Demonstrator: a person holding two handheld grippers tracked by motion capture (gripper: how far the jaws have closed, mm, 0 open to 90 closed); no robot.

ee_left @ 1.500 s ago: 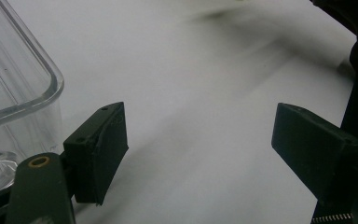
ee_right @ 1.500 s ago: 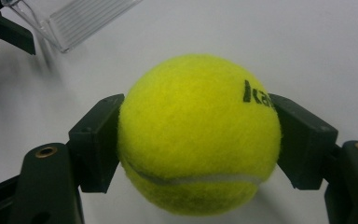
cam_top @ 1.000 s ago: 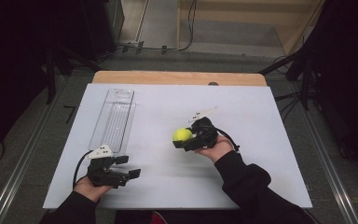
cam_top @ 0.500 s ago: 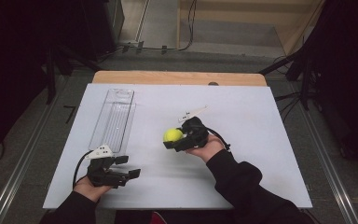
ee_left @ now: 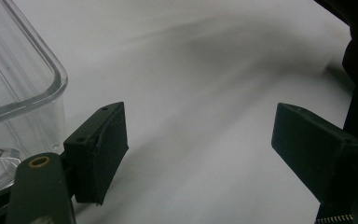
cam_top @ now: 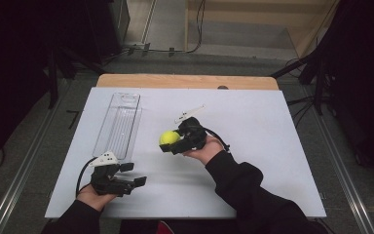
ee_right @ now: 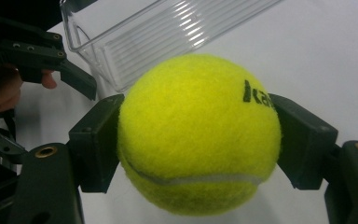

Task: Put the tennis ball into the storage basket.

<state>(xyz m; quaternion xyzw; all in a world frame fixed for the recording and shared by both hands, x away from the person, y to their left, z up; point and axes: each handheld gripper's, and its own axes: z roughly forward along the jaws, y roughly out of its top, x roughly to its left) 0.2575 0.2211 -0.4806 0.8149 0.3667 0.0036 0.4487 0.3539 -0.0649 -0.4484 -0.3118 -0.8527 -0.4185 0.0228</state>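
The right gripper (cam_top: 171, 143) squeezes a yellow tennis ball (cam_top: 169, 137) between its two black jaws, near the middle of the high view, up off the white table (cam_top: 272, 161). So the picking up looks done. The clear plastic tray (cam_top: 119, 124) lies to the left of the ball, in the upper left part of the table, with nothing in it. The ball likely goes in there next. At the lower left, the left gripper (cam_top: 135, 174) waits with its jaws wide apart, holding nothing.

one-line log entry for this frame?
right gripper: shut on ball, off the table | left gripper: open, empty, by tray | ball not in tray
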